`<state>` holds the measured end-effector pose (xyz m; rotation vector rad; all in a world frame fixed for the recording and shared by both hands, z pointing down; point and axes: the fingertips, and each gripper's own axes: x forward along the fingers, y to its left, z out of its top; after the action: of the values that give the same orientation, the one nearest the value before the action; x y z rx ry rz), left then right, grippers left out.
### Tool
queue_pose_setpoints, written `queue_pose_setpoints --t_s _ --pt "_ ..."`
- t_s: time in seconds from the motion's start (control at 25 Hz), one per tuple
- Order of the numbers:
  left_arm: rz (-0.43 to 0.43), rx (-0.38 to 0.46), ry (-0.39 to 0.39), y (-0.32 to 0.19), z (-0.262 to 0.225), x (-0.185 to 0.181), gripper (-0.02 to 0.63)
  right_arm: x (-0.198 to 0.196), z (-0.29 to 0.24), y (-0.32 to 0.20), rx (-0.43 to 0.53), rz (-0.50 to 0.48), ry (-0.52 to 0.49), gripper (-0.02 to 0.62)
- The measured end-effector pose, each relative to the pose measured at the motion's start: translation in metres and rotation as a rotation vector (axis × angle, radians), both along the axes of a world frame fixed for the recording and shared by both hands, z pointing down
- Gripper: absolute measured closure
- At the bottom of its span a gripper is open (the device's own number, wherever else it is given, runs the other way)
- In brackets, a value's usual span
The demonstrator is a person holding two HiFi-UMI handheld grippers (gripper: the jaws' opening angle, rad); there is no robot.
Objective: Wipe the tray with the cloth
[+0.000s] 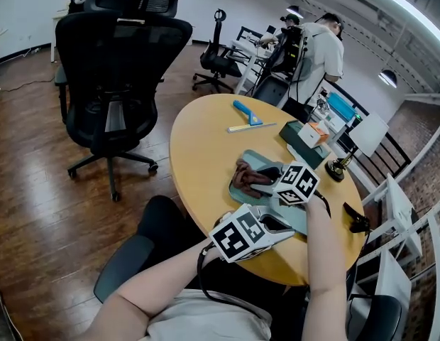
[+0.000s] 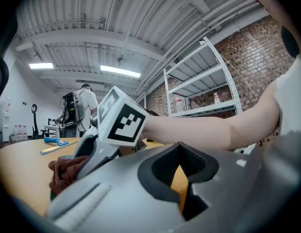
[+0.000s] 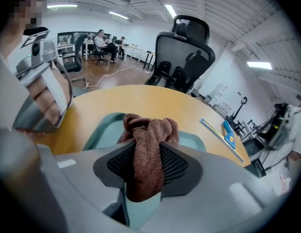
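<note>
Firmly, a brown cloth [image 3: 148, 135] is pinched between the pads of the right claw [image 3: 148, 163], its bunched end lying over the green tray [image 3: 103, 126], at the tray's 10 o'clock end as seen from the head view. The tray is set on a round wooden desk [image 1: 199, 141]. The left claw [image 2: 179, 174] is held all but closed (only a sliver of desk is seen between its pads), with nothing gripped, at about 4 o'clock from the cloth. A blue squeegee [image 1: 245, 114] is laid on the desk at 12 o'clock from the tray.
</note>
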<state>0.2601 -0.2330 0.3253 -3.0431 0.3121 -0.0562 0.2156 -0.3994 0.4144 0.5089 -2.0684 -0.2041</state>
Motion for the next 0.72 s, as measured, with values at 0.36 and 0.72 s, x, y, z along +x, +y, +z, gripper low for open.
queue_pose_setpoints --t_s 0.36,0.72 --pt "0.002 -0.012 -0.008 0.001 0.003 0.001 0.604 0.034 0.004 -0.069 0.081 0.240 0.014 0.449" --pt "0.056 -0.047 -0.025 0.018 -0.006 0.014 0.604 0.067 -0.015 -0.057 0.077 0.350 -0.010 0.451"
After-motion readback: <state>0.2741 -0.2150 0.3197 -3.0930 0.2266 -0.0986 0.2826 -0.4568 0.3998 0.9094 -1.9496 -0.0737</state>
